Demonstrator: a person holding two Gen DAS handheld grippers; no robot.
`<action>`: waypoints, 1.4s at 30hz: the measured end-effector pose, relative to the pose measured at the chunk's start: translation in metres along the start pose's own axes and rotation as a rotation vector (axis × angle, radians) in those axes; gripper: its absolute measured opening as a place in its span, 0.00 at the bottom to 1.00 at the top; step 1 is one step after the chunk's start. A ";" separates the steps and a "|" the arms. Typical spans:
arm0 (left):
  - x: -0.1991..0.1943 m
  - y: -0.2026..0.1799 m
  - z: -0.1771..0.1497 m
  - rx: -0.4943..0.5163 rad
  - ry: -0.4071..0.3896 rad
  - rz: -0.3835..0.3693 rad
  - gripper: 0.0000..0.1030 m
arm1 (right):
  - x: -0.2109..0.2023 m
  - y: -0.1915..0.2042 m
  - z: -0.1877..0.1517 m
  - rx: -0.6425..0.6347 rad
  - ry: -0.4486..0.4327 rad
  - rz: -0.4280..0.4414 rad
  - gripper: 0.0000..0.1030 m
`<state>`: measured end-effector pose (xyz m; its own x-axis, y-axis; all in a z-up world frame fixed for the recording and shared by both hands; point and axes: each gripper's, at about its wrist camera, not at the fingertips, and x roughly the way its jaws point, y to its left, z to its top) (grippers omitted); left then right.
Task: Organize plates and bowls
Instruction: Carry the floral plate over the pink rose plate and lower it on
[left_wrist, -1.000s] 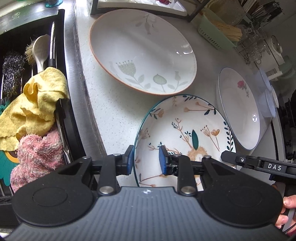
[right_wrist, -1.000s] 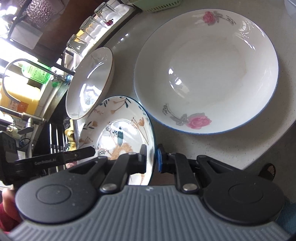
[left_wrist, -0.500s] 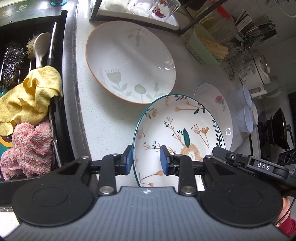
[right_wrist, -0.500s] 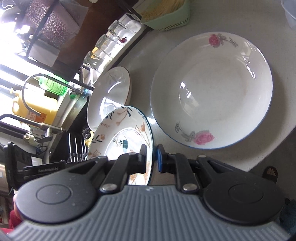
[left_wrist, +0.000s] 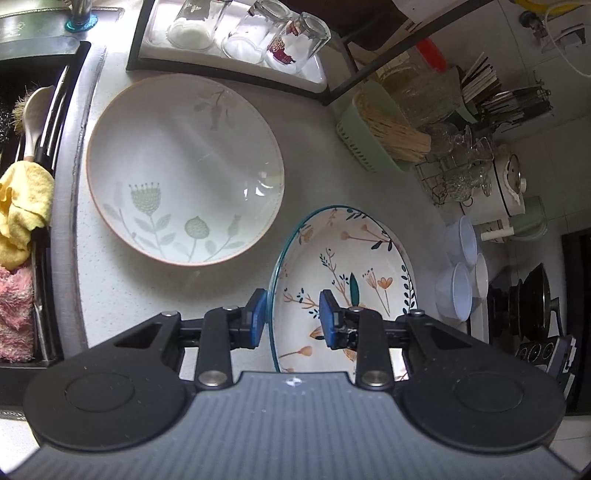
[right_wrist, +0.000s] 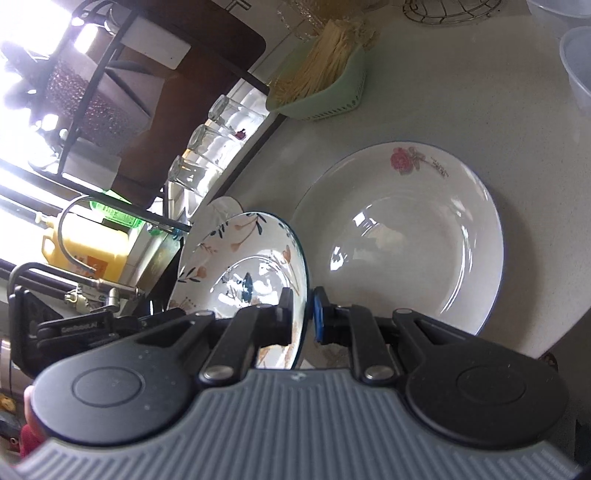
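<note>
A floral plate with a teal rim is held tilted above the counter. My left gripper has its jaws on either side of the near rim, closed on it. My right gripper is shut on the opposite rim of the same plate. A big white bowl with an orange rim and grey-green flowers lies on the counter to the left. A white plate with a pink rose lies on the counter below and right of the lifted plate.
A sink with yellow and pink cloths is at the left. A tray of upturned glasses stands behind the big bowl. A green basket of chopsticks and small plastic bowls are at the right.
Both grippers have lifted the floral plate higher and carried it right, over the rose plate. The counter and its dishes look farther away now.
</note>
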<state>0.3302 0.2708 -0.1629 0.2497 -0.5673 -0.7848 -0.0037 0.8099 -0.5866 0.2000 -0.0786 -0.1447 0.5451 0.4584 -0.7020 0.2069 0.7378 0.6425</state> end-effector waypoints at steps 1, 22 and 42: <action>0.004 -0.002 0.002 -0.020 0.003 -0.008 0.33 | 0.001 -0.004 0.005 -0.010 0.003 -0.009 0.14; 0.084 -0.060 0.022 0.042 0.081 0.166 0.33 | 0.012 -0.061 0.040 0.005 0.025 0.002 0.14; 0.088 -0.085 0.002 0.233 0.070 0.342 0.33 | 0.027 -0.053 0.045 -0.100 0.020 -0.089 0.15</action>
<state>0.3541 0.1521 -0.1821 0.2056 -0.2621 -0.9429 0.1458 0.9609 -0.2353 0.2401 -0.1274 -0.1836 0.5117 0.3982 -0.7613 0.1711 0.8211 0.5446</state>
